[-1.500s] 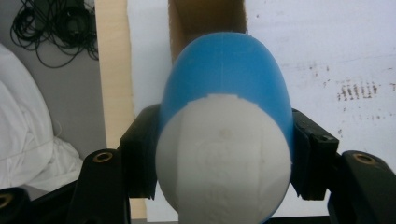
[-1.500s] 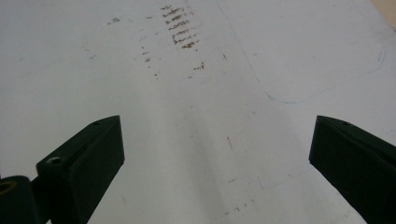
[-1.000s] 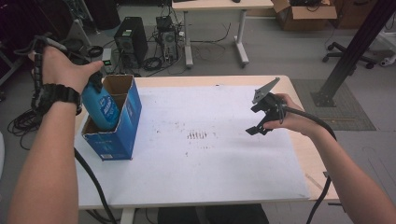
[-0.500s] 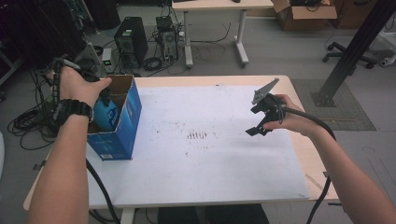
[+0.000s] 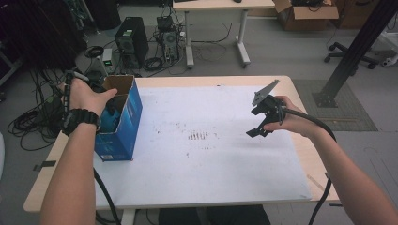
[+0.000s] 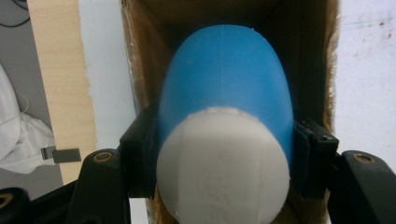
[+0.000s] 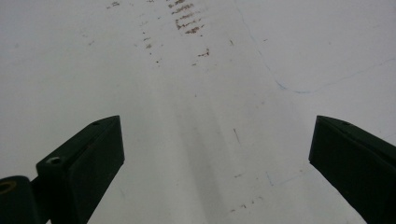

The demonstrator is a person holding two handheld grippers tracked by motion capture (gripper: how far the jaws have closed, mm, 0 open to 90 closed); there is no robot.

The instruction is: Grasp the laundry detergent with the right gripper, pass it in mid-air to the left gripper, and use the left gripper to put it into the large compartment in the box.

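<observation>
In the left gripper view, a blue bottle (image 6: 224,88) with a white cap (image 6: 223,168) is clamped between the two black jaws of the left gripper (image 6: 223,163), the pads being pressed against its sides just behind the cap. The bottle is pointed base-first down into an open cardboard box (image 6: 140,60), whose brown inner walls are seen close on both sides of it. In the high view, the left gripper (image 5: 107,112) is mostly hidden by the left hand (image 5: 84,96) at the mouth of the box (image 5: 123,123), which is blue on the outside and is stood at the left edge of a white sheet (image 5: 197,145) laid on the table (image 5: 300,154). Only a sliver of the bottle (image 5: 110,123) is seen inside the box there. The jaws of the right gripper (image 7: 217,154) are spread wide apart with nothing between them, and stained white sheet is seen beneath them. In the high view, the right gripper (image 5: 259,123) is held above the right part of the sheet by the right hand (image 5: 288,119), well apart from the box.
</observation>
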